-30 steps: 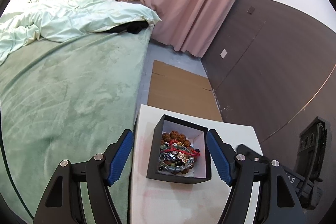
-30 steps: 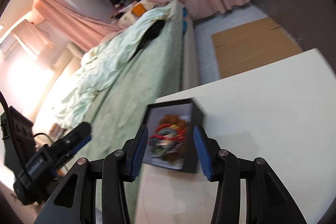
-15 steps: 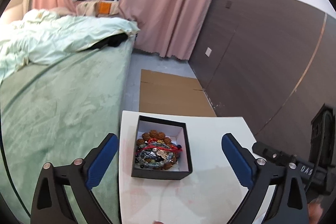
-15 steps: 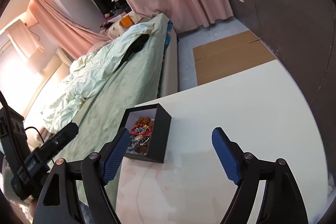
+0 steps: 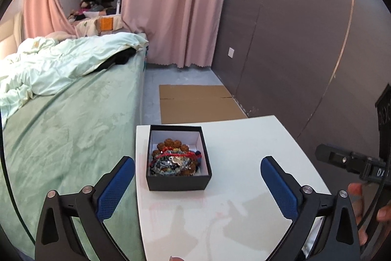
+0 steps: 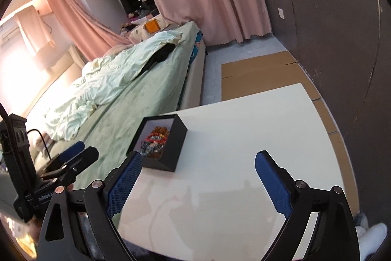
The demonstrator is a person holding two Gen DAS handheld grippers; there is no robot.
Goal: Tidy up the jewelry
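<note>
A black open box (image 5: 178, 181) with a white lining sits on the white table (image 5: 244, 163) near its left edge. Inside lies a heap of jewelry (image 5: 174, 160): brown bead bracelets, a red cord, silvery pieces. My left gripper (image 5: 198, 182) is wide open and empty, its blue pads either side of the box, pulled back toward the near edge. My right gripper (image 6: 198, 180) is wide open and empty over the table, with the box (image 6: 171, 151) and its jewelry (image 6: 154, 142) ahead to the left. The left gripper also shows at the left of the right wrist view (image 6: 73, 158).
A bed with a green cover (image 5: 61, 138) and a pale duvet (image 5: 61, 65) lies along the table's left side. Flat cardboard (image 5: 198, 102) lies on the floor beyond the table. A dark wall panel (image 5: 293, 53) runs on the right. Pink curtains (image 5: 176, 4) hang behind.
Both grippers have opened wide and drawn back from the box. The box and jewelry stay where they were on the table.
</note>
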